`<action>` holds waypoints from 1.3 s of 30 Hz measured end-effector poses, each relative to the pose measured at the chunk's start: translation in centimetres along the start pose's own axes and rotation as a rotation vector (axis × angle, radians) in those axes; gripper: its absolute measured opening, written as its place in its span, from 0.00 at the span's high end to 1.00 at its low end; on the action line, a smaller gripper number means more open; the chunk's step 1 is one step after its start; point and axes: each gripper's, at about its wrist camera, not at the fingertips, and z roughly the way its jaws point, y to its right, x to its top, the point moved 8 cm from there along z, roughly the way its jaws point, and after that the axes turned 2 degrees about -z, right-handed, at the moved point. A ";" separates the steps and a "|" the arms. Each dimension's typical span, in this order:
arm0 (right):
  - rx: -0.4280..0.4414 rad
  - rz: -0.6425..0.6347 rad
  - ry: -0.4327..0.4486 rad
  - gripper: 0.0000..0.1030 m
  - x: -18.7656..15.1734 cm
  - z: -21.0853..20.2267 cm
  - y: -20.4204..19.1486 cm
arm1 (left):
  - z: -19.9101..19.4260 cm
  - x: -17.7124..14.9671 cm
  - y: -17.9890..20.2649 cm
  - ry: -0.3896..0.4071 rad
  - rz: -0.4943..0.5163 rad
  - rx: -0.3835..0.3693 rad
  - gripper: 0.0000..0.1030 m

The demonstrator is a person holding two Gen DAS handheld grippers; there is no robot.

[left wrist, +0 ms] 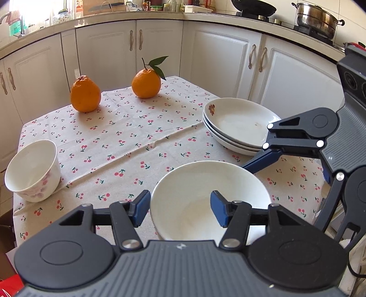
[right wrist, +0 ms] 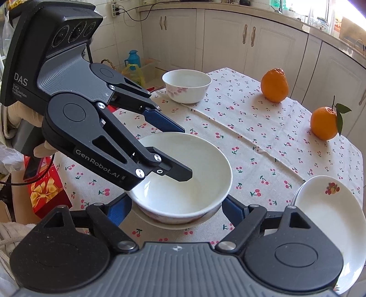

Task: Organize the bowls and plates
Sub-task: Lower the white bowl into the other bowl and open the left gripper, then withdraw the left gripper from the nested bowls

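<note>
A white bowl [left wrist: 205,198] [right wrist: 189,173] sits at the near edge of the cherry-print table. My left gripper [left wrist: 180,209] is open astride its rim: one finger outside on the left, one inside the bowl; it also shows in the right wrist view [right wrist: 180,150]. My right gripper [right wrist: 176,209] is open with its blue pads on either side of the same bowl, low at its base. A second bowl with pink flowers [left wrist: 34,171] [right wrist: 186,85] stands apart at the table's edge. A stack of white plates [left wrist: 238,125] [right wrist: 329,210] lies beside the near bowl.
Two oranges [left wrist: 85,93] [left wrist: 146,83] stand at the far side of the tablecloth [left wrist: 137,141]. White cabinets [left wrist: 160,48] ring the table, with a wok and steel pot [left wrist: 318,19] on the counter. A red box [right wrist: 45,194] sits on the floor.
</note>
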 end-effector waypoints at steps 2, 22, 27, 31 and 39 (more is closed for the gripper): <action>0.012 0.010 0.010 0.09 0.2 -0.2 0.0 | -0.2 0.0 -0.3 0.004 -0.006 0.006 0.42; -0.070 0.111 0.079 0.00 -0.1 -1.3 2.3 | -5.0 -1.4 -4.2 0.103 -0.105 0.110 0.10; -0.070 0.140 0.072 0.00 -0.6 -1.1 2.8 | -5.1 -2.2 -4.9 0.097 -0.123 0.113 0.10; -0.069 0.138 0.083 0.00 0.1 -1.4 3.0 | -5.4 -2.5 -5.6 0.111 -0.121 0.137 0.07; -0.067 0.065 0.102 0.00 4.4 -1.4 3.2 | -5.7 -3.1 -9.1 0.138 -0.129 0.236 0.06</action>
